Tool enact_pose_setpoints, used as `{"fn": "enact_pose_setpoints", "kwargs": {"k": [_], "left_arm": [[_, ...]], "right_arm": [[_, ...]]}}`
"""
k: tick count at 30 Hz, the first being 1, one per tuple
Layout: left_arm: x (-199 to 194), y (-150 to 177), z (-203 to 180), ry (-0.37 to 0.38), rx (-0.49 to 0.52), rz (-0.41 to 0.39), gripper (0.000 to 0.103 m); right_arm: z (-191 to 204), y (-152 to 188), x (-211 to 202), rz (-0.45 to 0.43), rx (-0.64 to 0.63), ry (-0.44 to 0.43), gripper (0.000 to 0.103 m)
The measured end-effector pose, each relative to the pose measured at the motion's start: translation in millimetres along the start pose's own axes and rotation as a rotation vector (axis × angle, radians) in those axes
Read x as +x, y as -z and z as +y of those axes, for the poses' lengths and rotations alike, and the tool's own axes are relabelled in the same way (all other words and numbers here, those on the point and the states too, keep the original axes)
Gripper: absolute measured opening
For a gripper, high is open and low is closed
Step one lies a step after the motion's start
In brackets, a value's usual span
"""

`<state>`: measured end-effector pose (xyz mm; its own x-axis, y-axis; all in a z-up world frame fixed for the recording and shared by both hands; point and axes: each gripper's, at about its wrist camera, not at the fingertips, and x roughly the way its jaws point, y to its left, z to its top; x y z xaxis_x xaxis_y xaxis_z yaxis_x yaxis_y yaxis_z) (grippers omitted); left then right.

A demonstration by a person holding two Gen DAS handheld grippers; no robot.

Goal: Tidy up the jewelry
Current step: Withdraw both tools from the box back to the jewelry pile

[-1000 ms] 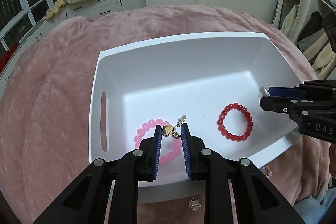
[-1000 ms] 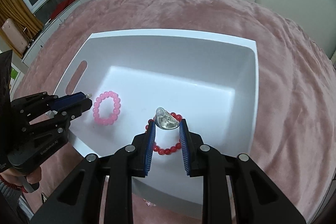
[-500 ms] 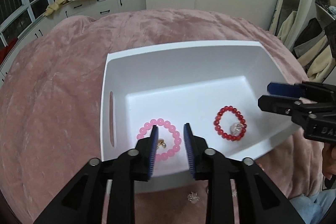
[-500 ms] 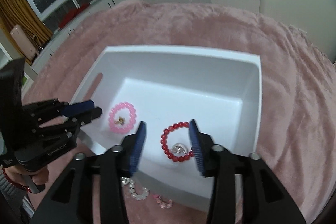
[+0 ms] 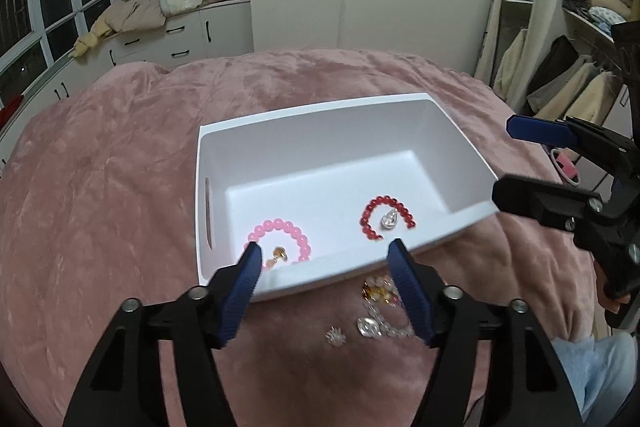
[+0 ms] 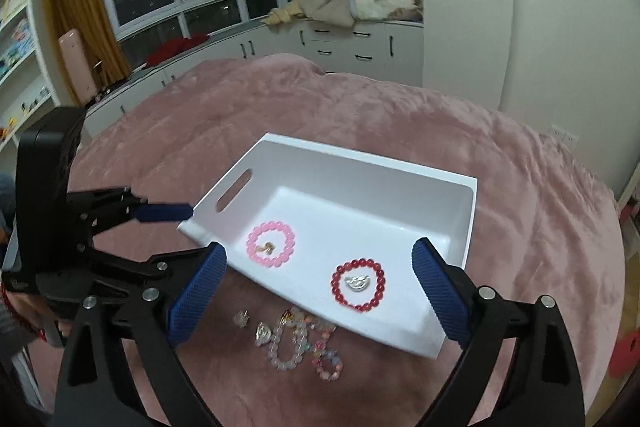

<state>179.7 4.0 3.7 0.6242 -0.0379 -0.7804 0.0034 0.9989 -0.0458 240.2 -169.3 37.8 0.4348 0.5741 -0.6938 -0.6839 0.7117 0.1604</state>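
Note:
A white bin (image 5: 340,115) (image 6: 468,211) sits on a pink blanket. Inside lie a pink bead bracelet (image 5: 280,229) (image 6: 271,243) with a gold charm (image 5: 279,254) (image 6: 265,247) in its ring, and a red bead bracelet (image 5: 386,221) (image 6: 359,284) with a silver charm (image 5: 389,218) (image 6: 357,282) in its ring. My left gripper (image 5: 325,285) is open and empty, raised in front of the bin's near wall. My right gripper (image 6: 320,291) is open and empty above the near edge. Loose jewelry (image 5: 372,311) (image 6: 300,341) lies on the blanket in front of the bin.
The pink blanket (image 5: 100,187) covers the bed all around the bin. White drawers (image 6: 352,47) with piled clothes stand under the windows. A wardrobe with hanging clothes (image 5: 576,83) is at the right. Each gripper shows in the other's view, the right (image 5: 560,179), the left (image 6: 120,227).
Both grippers let go of their charms, opened wide and pulled back and up from the bin. The gold charm now lies in the pink bracelet, the silver one in the red.

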Motion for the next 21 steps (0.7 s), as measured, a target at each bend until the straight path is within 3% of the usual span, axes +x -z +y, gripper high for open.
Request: {"fn": "enact_pose_setpoints", "kwargs": {"k": [7,11,21], "left_arm": [[2,24,-5,0.022,-0.009,0.032,0.069],[10,39,-8,0.047,-0.003,0.055,0.069],[38,67,-9,0.038,-0.013,0.128,0.069]], "right_arm": [[20,37,-3,0.076,-0.07,-0.088,0.092],[33,58,8,0.141,-0.122,-0.117,0.084],[25,82,34,0.246,-0.151,-0.096,0.071]]}}
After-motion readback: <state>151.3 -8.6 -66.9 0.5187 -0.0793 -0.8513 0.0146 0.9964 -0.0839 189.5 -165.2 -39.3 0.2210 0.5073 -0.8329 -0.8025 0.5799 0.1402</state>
